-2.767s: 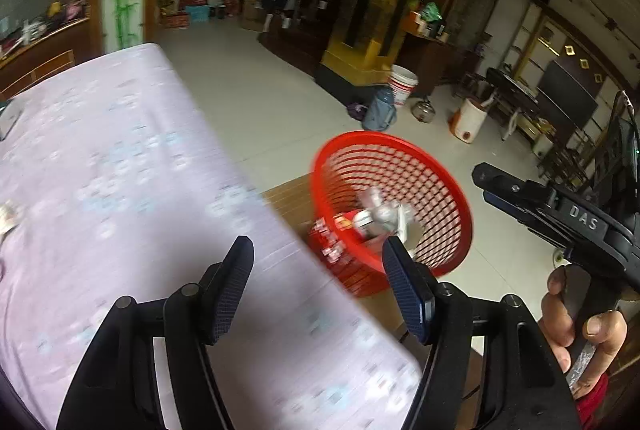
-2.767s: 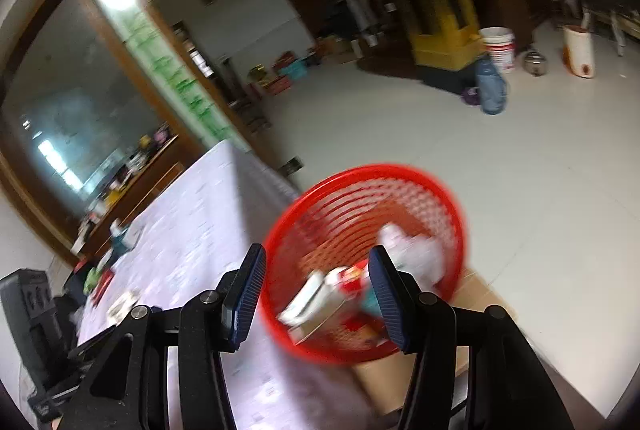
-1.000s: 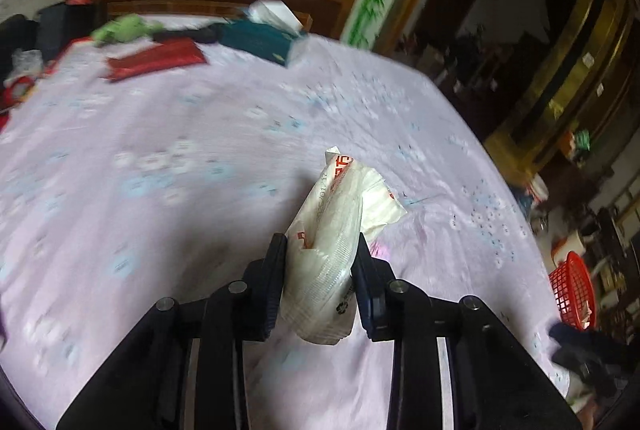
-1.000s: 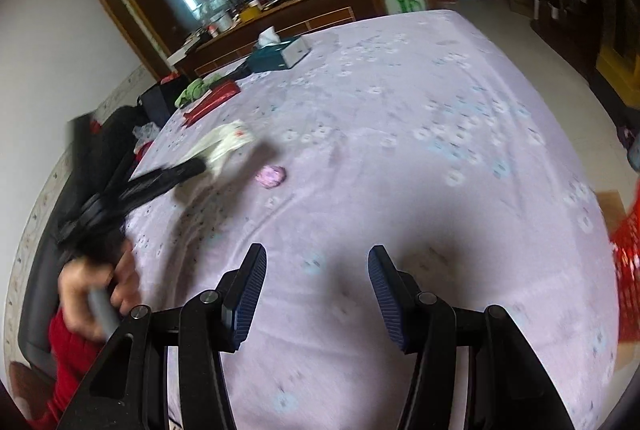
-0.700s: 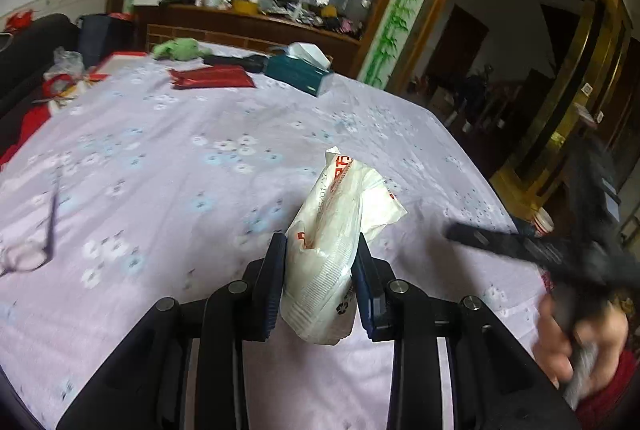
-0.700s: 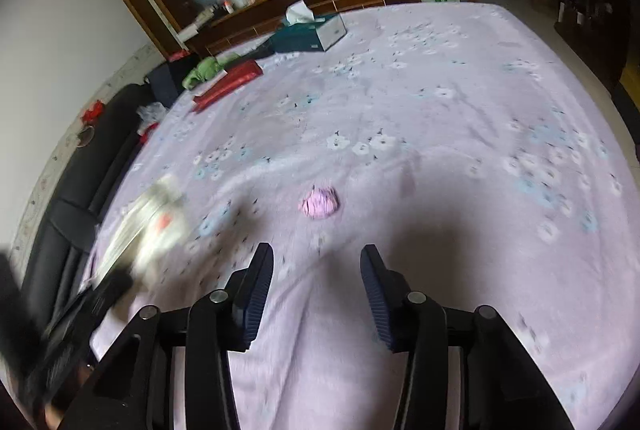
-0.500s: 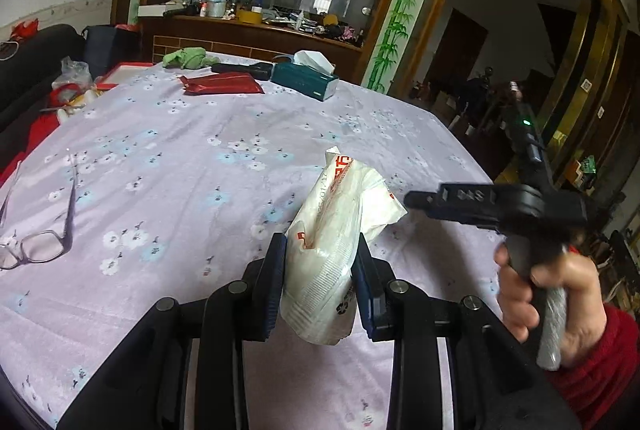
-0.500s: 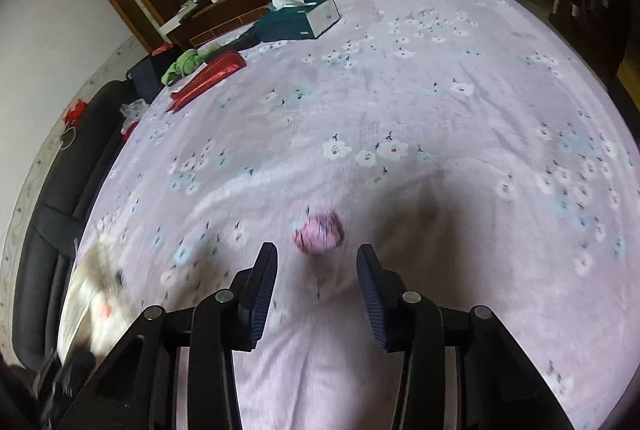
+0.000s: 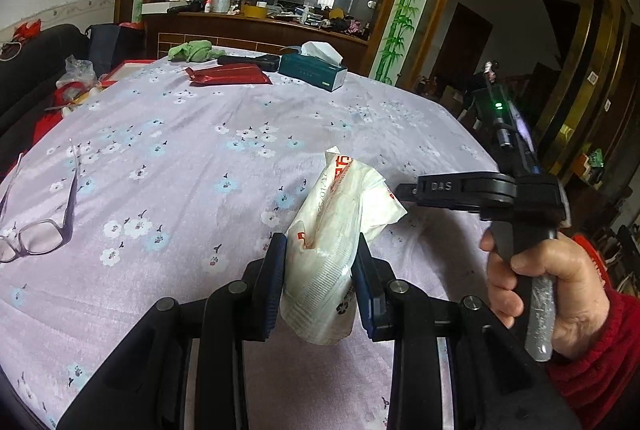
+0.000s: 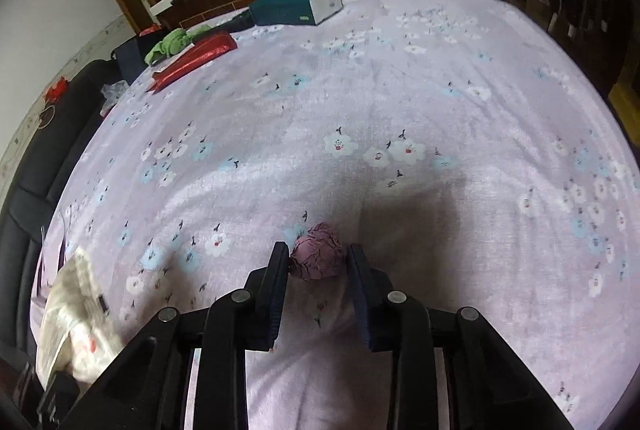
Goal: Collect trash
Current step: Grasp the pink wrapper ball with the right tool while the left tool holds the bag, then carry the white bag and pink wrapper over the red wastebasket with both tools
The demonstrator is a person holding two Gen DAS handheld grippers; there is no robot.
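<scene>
Left gripper (image 9: pixel 320 262) is clamped on a crumpled white wrapper (image 9: pixel 336 230), held up off the purple tablecloth (image 9: pixel 180 158). Glasses (image 9: pixel 36 230) lie off to its left, tissue box (image 9: pixel 314 70) far back.

Right gripper (image 10: pixel 318 268) has its fingers spread around a pink paper ball (image 10: pixel 318 256) on the cloth, not squeezing yet; nothing blocks it.

Since 2.8 s ago the left claw (image 9: pixel 318 280), then empty by the red basket, now clamps a white wrapper (image 9: pixel 336 230), while the right claw (image 10: pixel 318 280) now straddles a crumpled purple ball (image 10: pixel 318 256) mid-desk, narrower.
</scene>
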